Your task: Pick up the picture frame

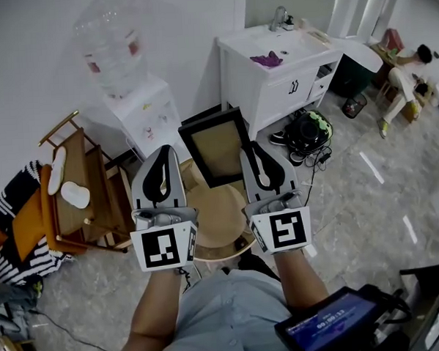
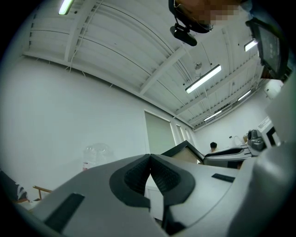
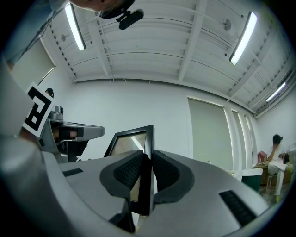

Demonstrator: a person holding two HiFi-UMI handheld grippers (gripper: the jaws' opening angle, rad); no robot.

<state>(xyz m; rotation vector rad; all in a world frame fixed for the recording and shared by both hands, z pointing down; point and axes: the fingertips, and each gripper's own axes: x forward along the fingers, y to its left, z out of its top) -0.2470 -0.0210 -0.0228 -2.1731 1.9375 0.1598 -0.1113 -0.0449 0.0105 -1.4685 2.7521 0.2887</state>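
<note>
**Head view:** right claw (image 1: 250,149) is pinching the right edge of the picture frame (image 1: 213,146). The frame has a black border and tan panel, and is tilted over the round wooden stool (image 1: 220,221). Can't tell if its lower edge touches the stool. Left claw (image 1: 165,150) is just beside the frame's left edge, with no contact visible. White sink cabinet (image 1: 273,76) is behind the frame, water dispenser (image 1: 118,59) to its left, wooden chair (image 1: 77,189) at far left.

**Left gripper view:** left claw (image 2: 150,159) is pressed together — pads meet, nothing between them. A corner of the frame (image 2: 185,149) shows past the jaws on the right, with the right claw (image 2: 231,155) next to it.

**Right gripper view:** right claw (image 3: 146,157) is clamped on the frame (image 3: 132,139) — the black border sits edge-on between the pads (image 3: 128,170), both against it. The frame sticks up past the tips. Left claw (image 3: 95,131) is at left, apart from the frame.
</note>
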